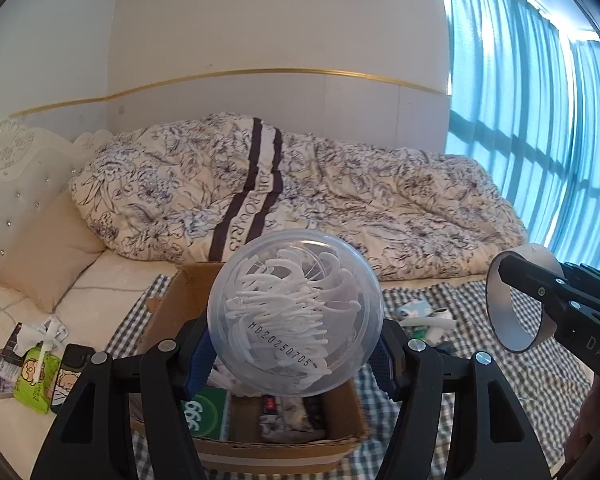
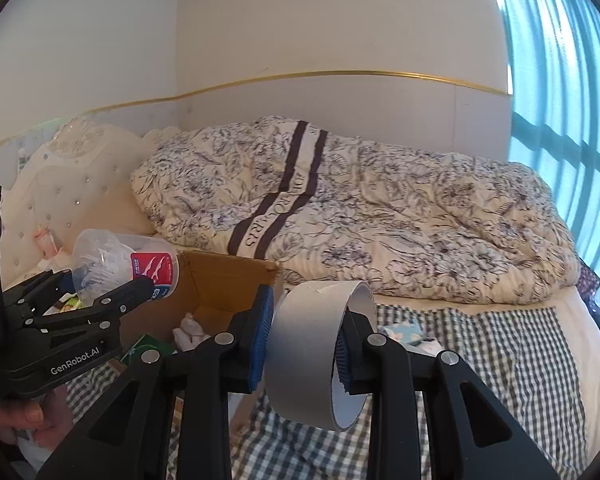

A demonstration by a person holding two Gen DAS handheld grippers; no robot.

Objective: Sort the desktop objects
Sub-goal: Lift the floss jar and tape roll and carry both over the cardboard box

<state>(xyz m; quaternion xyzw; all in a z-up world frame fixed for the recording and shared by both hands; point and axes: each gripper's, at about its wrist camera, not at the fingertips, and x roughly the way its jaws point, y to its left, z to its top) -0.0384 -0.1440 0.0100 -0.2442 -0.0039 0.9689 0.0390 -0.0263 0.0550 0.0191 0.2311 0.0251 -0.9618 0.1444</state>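
Clear plastic tub (image 1: 294, 314) of white picks: clamped in left gripper (image 1: 294, 356), above cardboard box (image 1: 260, 446). Grey tape roll (image 2: 314, 354): pinched in right gripper (image 2: 302, 344).

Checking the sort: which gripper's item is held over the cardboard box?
The left gripper, shut on the clear jar above the cardboard box; the right gripper's tape roll hangs beside it.

Home bedroom: bed (image 1: 112, 276), floral quilt (image 1: 300, 200).

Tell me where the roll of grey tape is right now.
The roll of grey tape is clamped in the right gripper, held above the checked cloth just right of the cardboard box.
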